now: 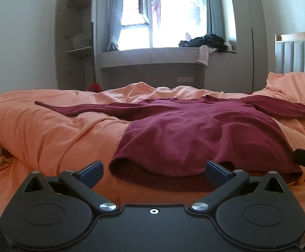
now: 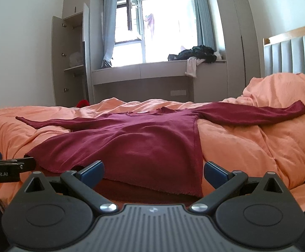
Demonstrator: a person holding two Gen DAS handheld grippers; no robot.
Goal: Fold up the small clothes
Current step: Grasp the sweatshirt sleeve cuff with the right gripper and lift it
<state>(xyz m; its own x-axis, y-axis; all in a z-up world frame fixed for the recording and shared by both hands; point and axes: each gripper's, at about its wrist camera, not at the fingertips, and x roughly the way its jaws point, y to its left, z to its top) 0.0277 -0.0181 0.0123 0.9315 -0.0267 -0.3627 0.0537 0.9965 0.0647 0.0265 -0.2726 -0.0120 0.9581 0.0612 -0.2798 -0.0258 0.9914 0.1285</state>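
Maroon long-sleeved top (image 1: 194, 130) is lying spread flat, front down or up not clear, on an orange duvet (image 1: 37, 130) covering the bed. Both sleeves are stretching straight out to the sides; left sleeve (image 1: 72, 108) is tapering to a thin point, right sleeve (image 2: 257, 113) is resting up against a raised hump of duvet near the padded headboard (image 2: 295, 52). Neckline is pointing away toward the window (image 2: 162, 29); hem (image 1: 165, 171) is facing the cameras, rippling and lifting slightly off the bedding, casting a dark shadow beneath. Fabric is looking soft and a little fuzzy, with shallow wrinkles across the body.

Left gripper (image 1: 154, 171) is hovering just short of the hem, jaws standing wide apart, blue pads (image 1: 90, 172) bare and gripping nothing. It is facing the hem's left half; touching the cloth or not, hard to say, though a gap seems to be showing.

Right gripper (image 2: 154, 172) is likewise spread wide and holding nothing, sitting at the hem's right corner (image 2: 196, 191), with the cloth edge lying between its fingers' line of sight.

Dark clothes pile (image 2: 194, 54) is sitting on the window ledge; open wardrobe (image 2: 72, 63) is standing at left.
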